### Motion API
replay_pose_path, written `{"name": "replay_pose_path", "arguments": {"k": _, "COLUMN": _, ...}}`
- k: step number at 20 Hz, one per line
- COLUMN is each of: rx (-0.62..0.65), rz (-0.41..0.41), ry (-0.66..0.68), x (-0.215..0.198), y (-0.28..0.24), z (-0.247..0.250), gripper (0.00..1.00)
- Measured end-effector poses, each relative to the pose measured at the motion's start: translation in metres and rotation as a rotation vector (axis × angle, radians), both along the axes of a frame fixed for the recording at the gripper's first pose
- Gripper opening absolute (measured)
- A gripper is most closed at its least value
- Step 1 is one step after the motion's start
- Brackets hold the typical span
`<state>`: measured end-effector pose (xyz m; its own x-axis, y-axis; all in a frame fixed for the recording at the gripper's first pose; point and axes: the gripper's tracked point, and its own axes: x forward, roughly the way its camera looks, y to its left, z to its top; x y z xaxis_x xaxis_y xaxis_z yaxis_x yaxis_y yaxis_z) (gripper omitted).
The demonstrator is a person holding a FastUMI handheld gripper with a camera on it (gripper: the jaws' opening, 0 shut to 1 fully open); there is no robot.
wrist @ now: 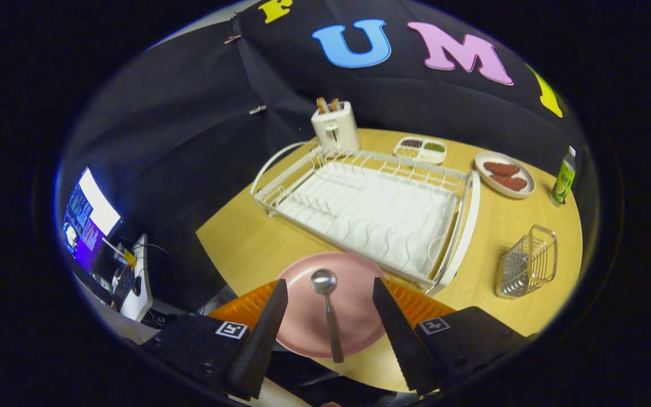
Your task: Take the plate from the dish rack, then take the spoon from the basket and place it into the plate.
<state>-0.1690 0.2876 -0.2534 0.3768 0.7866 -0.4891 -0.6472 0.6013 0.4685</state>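
A metal spoon [328,308] lies in the round pink plate [308,322], bowl end away from the gripper [330,294], handle running back over the plate's near rim. The plate rests on the light wooden desk [489,226], just in front of the white wire dish rack [370,209] with its ribbed white drain tray. The jaws stand open, one black finger on either side of the plate, touching neither plate nor spoon.

To the right of the rack, apart from it, stands a small wire basket [529,263]. Beyond the rack a white toaster [335,127] holds two slices, and near it sit a white divided tray [420,149] of dark and green fillings and a white oval dish [504,174] carrying two reddish-brown pieces. A green bottle [564,178] stands at the desk's far right edge.

Black cloth walls the booth behind the desk. Off the desk's left edge, lower down, a lit monitor [88,220] glows beside some white equipment [139,280].
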Motion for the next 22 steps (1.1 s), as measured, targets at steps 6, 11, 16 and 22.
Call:
{"name": "replay_pose_path", "arguments": {"k": 6, "rx": 0.085, "rz": -0.211, "ry": -0.260, "x": 0.078, "y": -0.051, "z": 0.113, "gripper": 0.97}}
{"name": "replay_pose_path", "arguments": {"k": 11, "rx": 0.095, "rz": -0.361, "ry": -0.401, "x": 0.115, "y": -0.110, "z": 0.175, "gripper": 0.99}}
{"name": "replay_pose_path", "arguments": {"k": 16, "rx": 0.004, "rz": -0.511, "ry": -0.563, "x": 0.132, "y": -0.171, "z": 0.209, "gripper": 0.99}}
{"name": "replay_pose_path", "arguments": {"k": 22, "rx": -0.031, "rz": -0.542, "ry": -0.581, "x": 0.127, "y": -0.188, "z": 0.203, "gripper": 0.98}}
